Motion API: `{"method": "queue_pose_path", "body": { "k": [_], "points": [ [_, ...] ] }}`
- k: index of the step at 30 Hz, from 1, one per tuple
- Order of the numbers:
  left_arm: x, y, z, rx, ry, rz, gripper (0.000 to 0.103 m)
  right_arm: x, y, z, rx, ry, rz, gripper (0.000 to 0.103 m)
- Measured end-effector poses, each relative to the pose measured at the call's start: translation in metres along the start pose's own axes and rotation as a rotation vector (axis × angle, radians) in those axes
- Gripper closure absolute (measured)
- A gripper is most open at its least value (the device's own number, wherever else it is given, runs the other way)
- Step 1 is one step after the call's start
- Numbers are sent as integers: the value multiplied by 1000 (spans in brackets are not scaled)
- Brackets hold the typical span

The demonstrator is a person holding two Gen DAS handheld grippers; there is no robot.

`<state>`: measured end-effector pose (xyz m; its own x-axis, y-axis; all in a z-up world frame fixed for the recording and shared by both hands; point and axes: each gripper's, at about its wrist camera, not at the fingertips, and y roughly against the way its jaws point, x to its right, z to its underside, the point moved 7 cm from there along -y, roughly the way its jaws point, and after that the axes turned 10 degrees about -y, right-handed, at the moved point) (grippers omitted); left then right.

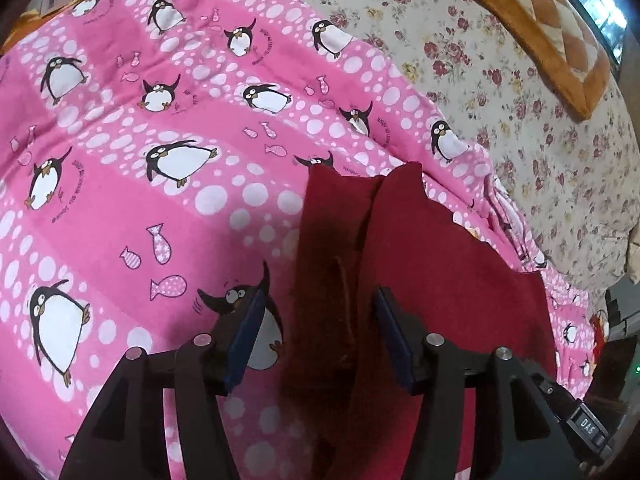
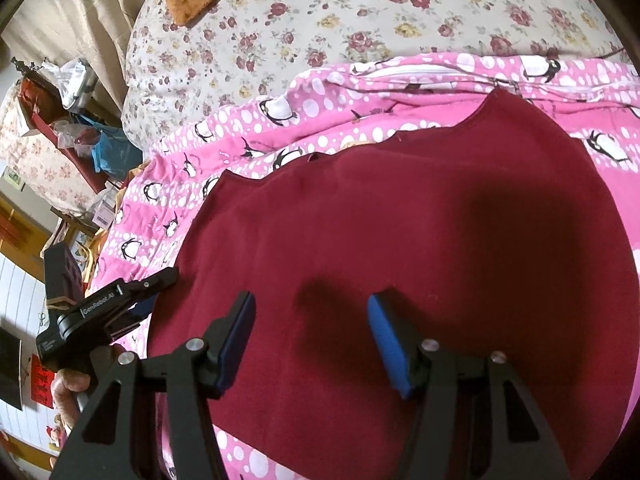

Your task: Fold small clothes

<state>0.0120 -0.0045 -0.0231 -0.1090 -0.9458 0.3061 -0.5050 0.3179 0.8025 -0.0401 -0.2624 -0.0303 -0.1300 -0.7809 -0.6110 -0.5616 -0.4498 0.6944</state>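
Observation:
A dark red garment (image 1: pixel 440 272) lies spread on a pink penguin-print blanket (image 1: pixel 120 200). In the left wrist view, a raised fold of the garment (image 1: pixel 332 240) stands up between the jaws of my left gripper (image 1: pixel 320 332). The blue pads (image 1: pixel 248 332) are apart from the cloth on both sides, so the gripper is open. In the right wrist view, my right gripper (image 2: pixel 314 340) hovers open over the flat middle of the garment (image 2: pixel 400 220) with nothing between its fingers. The left gripper's black body (image 2: pixel 100 312) shows at the garment's left edge, held by a hand (image 2: pixel 68 388).
The pink blanket (image 2: pixel 280 120) lies over a floral bedsheet (image 1: pixel 500 60). A brown quilted cushion (image 1: pixel 540 20) rests at the far side of the bed. Beside the bed, a cluttered side table (image 2: pixel 80 128) holds bags and boxes.

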Motion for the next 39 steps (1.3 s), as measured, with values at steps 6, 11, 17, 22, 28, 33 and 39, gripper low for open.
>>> {"method": "queue_pose_path", "body": {
  "k": [6, 11, 17, 22, 28, 33, 39],
  "points": [
    [1, -6, 1, -13, -12, -14, 63, -1, -2, 2, -2, 24, 18, 39],
    [3, -7, 1, -17, -18, -18, 62, -2, -4, 2, -1, 23, 19, 39],
    [3, -8, 1, -20, -14, -15, 61, -1, -5, 1, -4, 23, 16, 36],
    [3, -8, 1, -21, -12, -12, 61, -1, -5, 3, 0, 26, 14, 36],
    [8, -6, 7, -88, 43, 154, 61, -2, -5, 2, -1, 23, 9, 35],
    [9, -8, 7, -92, 24, 132, 61, -2, -5, 3, 2, 24, 5, 34],
    [22, -12, 11, -99, -55, 101, 52, -3, -5, 4, 7, 34, 2, 31]
  ]
}}
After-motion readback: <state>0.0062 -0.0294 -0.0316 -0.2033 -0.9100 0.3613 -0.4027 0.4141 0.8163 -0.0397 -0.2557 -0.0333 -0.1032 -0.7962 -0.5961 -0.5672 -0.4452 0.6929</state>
